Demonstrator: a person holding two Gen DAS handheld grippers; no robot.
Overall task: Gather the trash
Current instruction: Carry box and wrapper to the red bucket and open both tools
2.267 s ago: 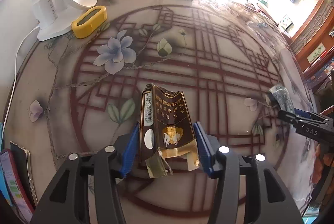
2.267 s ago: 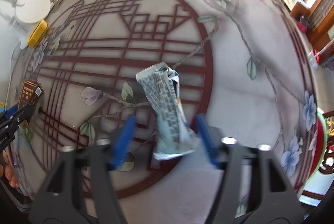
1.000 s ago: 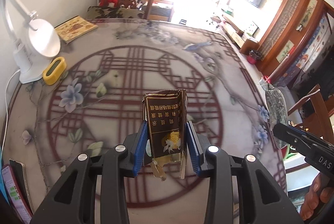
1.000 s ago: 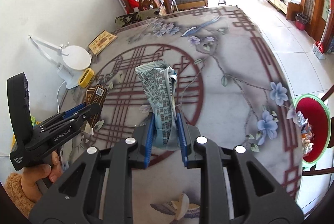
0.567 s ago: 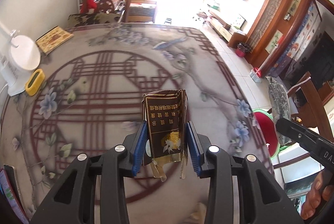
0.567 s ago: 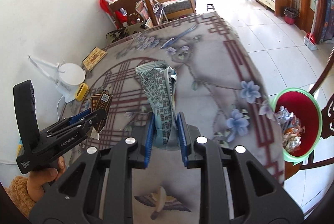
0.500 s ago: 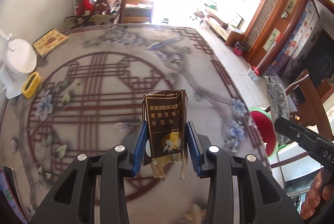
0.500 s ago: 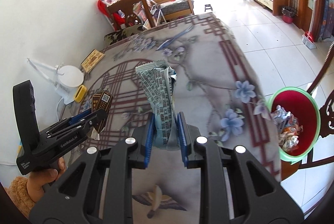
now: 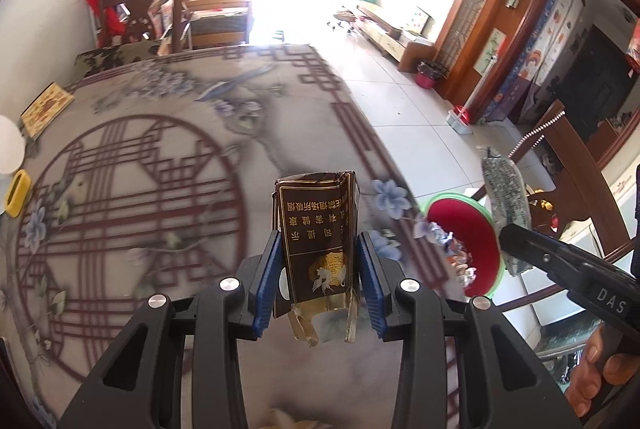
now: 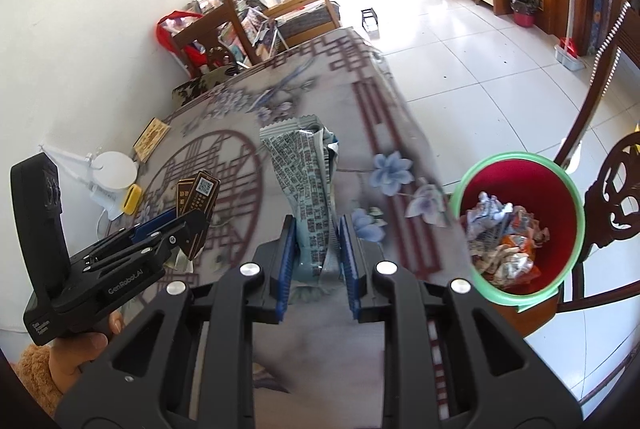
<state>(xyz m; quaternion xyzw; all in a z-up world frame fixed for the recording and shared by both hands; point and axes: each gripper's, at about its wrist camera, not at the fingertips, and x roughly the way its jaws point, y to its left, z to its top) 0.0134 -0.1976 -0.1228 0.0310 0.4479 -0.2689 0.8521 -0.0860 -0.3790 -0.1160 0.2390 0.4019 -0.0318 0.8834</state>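
Observation:
My left gripper [image 9: 318, 279] is shut on a torn brown and gold cigarette pack [image 9: 316, 229] and holds it in the air above the table's right part. My right gripper [image 10: 316, 261] is shut on a crumpled grey printed wrapper [image 10: 304, 181], also held in the air. A red bin with a green rim [image 10: 518, 225] stands beside the table's right edge and holds crumpled trash; it also shows in the left wrist view [image 9: 464, 241]. The right gripper with the wrapper [image 9: 504, 189] shows just right of the bin in the left wrist view. The left gripper with the pack [image 10: 196, 201] shows at left in the right wrist view.
The round patterned table [image 9: 120, 189] carries a white lamp [image 10: 114, 169], a yellow object [image 9: 16, 187] and a book [image 9: 46, 105] at its far left. Wooden chairs stand behind the table [image 9: 144, 9] and next to the bin [image 10: 616, 197]. Tiled floor [image 10: 460, 69] lies to the right.
Both grippers closed on their trash on the table, lifted it, and have moved right toward the table's edge. The bin has come into view and grown closer.

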